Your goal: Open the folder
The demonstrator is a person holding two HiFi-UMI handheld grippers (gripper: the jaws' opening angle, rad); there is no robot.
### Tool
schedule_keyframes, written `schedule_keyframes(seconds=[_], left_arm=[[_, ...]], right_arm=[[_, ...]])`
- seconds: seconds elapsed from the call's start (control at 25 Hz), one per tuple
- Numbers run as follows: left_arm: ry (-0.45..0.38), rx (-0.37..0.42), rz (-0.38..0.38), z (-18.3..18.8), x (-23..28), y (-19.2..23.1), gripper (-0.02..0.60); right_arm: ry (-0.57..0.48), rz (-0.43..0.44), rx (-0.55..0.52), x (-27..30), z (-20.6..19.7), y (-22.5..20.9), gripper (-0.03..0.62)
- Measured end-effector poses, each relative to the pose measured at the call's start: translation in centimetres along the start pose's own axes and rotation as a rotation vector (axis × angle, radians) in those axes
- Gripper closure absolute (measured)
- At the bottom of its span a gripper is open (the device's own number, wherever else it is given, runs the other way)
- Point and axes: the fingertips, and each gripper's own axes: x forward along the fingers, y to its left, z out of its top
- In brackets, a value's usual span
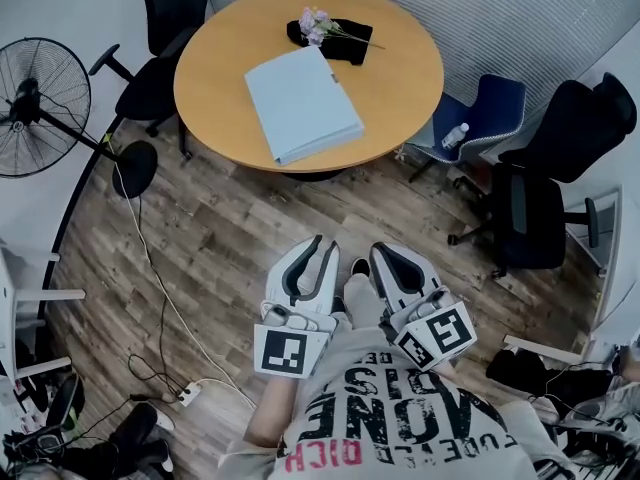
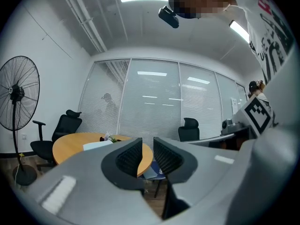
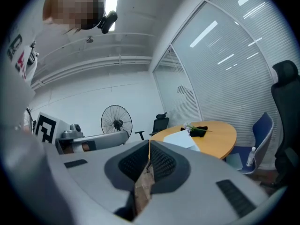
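While the person stands on the wood-plank floor (image 1: 220,238) well back from the round wooden table (image 1: 400,78), the task has not begun: both tools are held close to the body, pointing roughly level toward the table and touching nothing on it. Black office chairs stand around the table, one at its far left (image 1: 165,58) and a bigger one to the right (image 1: 540,198), with a blue chair (image 1: 500,108) tucked just beside the table's right edge. A pedestal fan (image 1: 35,103) stands at the left by the wall.

The folder (image 1: 303,103) is pale blue, closed, and lies flat near the middle of the tabletop, its long side running diagonally.

The left gripper (image 1: 325,243) has its jaws standing apart with a clear gap, and nothing sits between them; its own view looks through that gap at the table edge. The right gripper (image 1: 385,251), just beside it, has its jaws brought together at the tips, also on nothing.

Behind the folder, at the table's far side, a black cloth (image 1: 345,43) lies with a small spray of pale flowers (image 1: 316,23) on top of it. A small bottle (image 1: 455,135) rests on the blue chair's seat. A white power strip (image 1: 190,393) lies on the floor at lower left, a thin cable trailing from it toward the fan.
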Motion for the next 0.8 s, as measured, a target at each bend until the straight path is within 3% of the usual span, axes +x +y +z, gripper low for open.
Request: schedule_keyframes(seconds=[0.8], left_arm=[[-0.04,0.011,0.116,2.1,13.9,4.5,0.497]], right_arm=[[0.005,0.106,-0.03,10.1,4.8,-12.0,0.58]])
